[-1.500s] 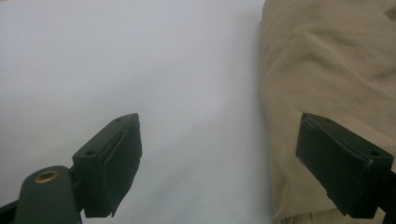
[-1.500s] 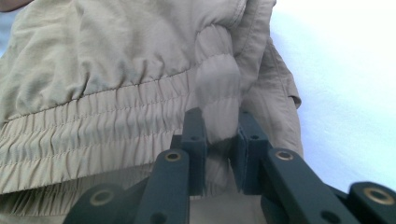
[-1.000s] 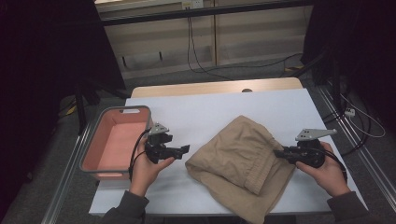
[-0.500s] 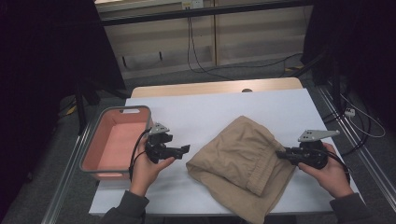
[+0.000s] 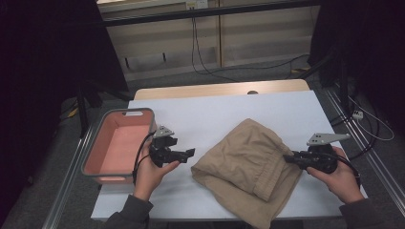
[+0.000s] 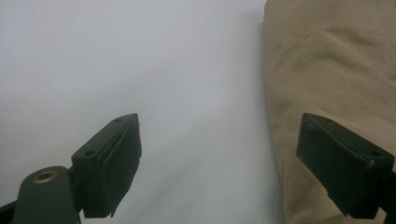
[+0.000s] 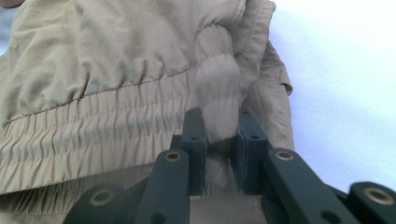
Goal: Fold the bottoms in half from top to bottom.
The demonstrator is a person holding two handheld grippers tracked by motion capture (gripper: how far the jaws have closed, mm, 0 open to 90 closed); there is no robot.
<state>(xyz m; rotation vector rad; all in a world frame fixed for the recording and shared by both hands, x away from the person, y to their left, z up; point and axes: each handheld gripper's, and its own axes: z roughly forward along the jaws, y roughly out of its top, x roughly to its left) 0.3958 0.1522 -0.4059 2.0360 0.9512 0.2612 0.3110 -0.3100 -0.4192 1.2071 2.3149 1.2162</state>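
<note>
- Pinching the elastic waistband of the tan shorts, the right gripper has its 2 jaws nearly together on a fold of cloth.
- Shorts lie crumpled toward the table's front right corner.
- Left gripper gapes wide, holding nothing, just beside the shorts' left edge.
- Pink bin sits at the table's left edge.

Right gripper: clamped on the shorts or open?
Shut on them. The right gripper has both pads pinching a fold of the tan shorts' elastic waistband.
</note>
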